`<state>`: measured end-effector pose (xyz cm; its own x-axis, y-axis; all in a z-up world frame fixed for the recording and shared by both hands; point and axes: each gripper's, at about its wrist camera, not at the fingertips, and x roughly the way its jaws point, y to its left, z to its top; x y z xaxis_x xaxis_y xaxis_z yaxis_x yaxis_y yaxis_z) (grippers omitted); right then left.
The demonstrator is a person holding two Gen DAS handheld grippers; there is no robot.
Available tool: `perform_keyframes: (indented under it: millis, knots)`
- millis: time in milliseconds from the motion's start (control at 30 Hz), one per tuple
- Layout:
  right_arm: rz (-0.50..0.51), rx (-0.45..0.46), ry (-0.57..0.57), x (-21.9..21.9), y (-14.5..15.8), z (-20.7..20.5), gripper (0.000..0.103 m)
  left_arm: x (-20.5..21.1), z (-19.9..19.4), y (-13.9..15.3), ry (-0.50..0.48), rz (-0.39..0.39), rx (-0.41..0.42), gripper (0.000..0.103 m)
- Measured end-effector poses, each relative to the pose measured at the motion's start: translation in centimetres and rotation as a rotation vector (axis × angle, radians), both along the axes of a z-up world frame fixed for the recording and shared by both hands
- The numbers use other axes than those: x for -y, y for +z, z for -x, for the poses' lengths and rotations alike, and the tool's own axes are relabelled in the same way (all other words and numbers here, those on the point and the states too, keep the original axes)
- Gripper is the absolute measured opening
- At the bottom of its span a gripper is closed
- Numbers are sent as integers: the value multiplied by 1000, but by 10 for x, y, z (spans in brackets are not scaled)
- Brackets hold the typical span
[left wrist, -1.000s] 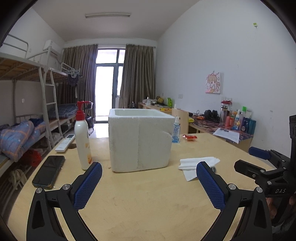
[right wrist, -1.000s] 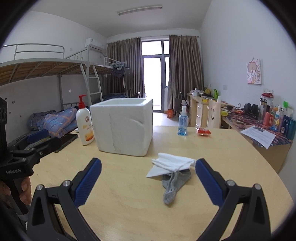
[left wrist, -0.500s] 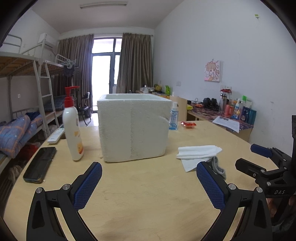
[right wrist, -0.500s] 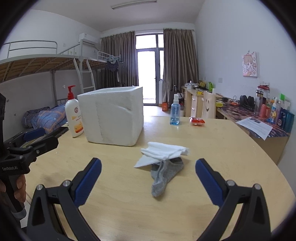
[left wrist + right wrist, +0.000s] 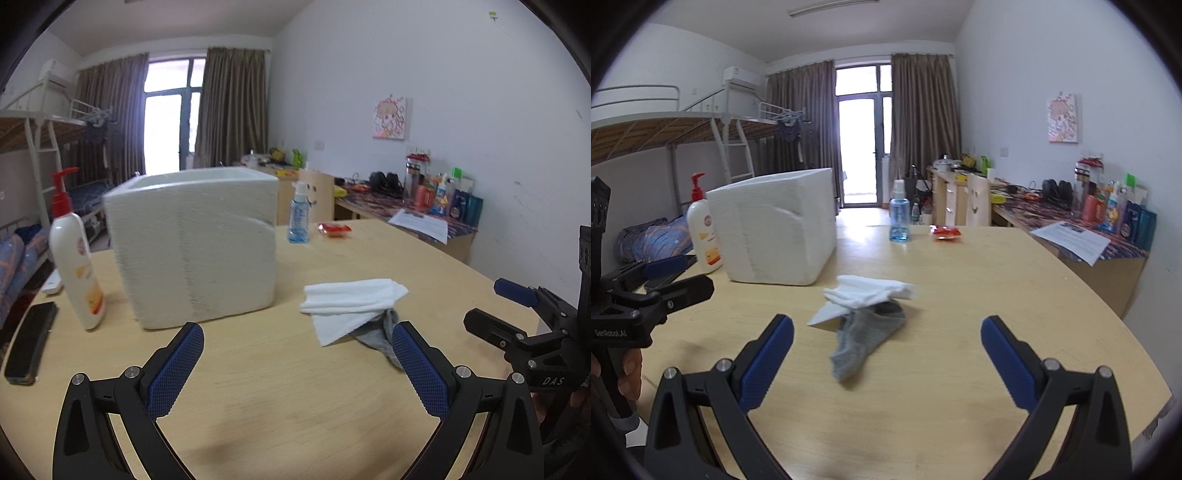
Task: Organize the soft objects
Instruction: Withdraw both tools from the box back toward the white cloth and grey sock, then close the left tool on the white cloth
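Observation:
A folded white cloth point(image 5: 351, 301) lies on the wooden table, partly on top of a grey sock point(image 5: 866, 338); the sock also shows in the left wrist view point(image 5: 376, 338). A white foam box point(image 5: 195, 243) stands open-topped to their left, also in the right wrist view point(image 5: 775, 230). My left gripper point(image 5: 295, 365) is open and empty, in front of the box and the cloth. My right gripper point(image 5: 886, 358) is open and empty, with the sock just beyond its fingers. Each gripper shows at the edge of the other's view.
A lotion pump bottle point(image 5: 75, 258) stands left of the box, with a black phone point(image 5: 29, 341) and a remote near the table's left edge. A blue spray bottle point(image 5: 898, 212) and a red packet point(image 5: 945, 232) sit at the back. A cluttered desk lies right.
Both grippers have moved forward and lower toward the cloth and sock, which now look larger. The left view has swung right. Both grippers stay open and empty.

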<state>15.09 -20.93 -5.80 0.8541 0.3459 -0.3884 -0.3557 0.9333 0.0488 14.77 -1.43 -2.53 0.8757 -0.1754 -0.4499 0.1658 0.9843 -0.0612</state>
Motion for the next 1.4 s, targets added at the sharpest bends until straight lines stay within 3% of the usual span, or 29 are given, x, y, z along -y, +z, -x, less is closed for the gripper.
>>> perform_keyframes:
  millis: [533, 1200, 1400]
  knots:
    - [-48, -47, -46, 36, -16, -16, 103, 39, -37, -6, -73, -45, -78, 102]
    - [-71, -115, 28, 44, -27, -42, 103, 74, -89, -14, -163, -74, -170, 102]
    - [-90, -137, 59, 46, -30, -49, 103, 82, -100, -17, -199, -73, -194, 90]
